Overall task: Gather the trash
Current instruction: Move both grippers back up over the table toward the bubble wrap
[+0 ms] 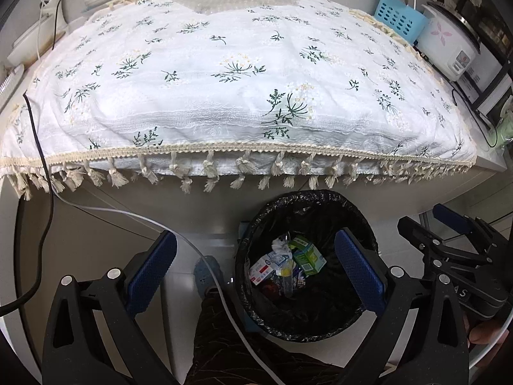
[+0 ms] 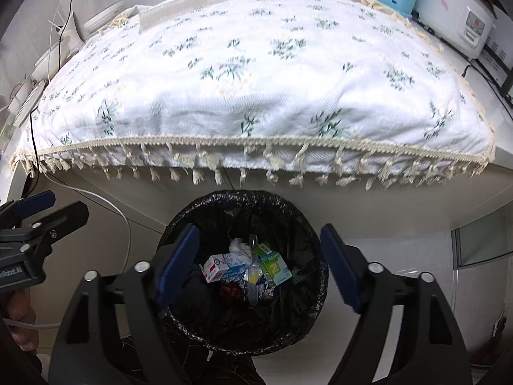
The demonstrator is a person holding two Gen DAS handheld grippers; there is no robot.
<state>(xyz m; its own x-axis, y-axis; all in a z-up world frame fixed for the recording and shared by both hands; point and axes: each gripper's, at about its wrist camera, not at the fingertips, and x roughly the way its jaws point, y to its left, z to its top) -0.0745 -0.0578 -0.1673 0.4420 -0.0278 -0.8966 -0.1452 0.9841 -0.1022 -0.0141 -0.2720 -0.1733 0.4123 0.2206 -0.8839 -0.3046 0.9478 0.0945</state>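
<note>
Bin (image 2: 179,221) floor half-hidden behind right gripper (image 2: 259,269)

one black-lined trash bin (image 2: 307,224) under table edge. inside it: one green carton (image 2: 272,264), one red-and-white box (image 2: 216,268), one crumpled white wad (image 2: 239,245), one clear plastic spoon (image 2: 253,285); rest of pile too jumbled to count. one floral tablecloth (image 1: 224,73). one blue basket (image 1: 399,16). one rice cooker (image 1: 449,41). two grippers: left (image 1: 256,276), right (image 2: 259,266).
</note>
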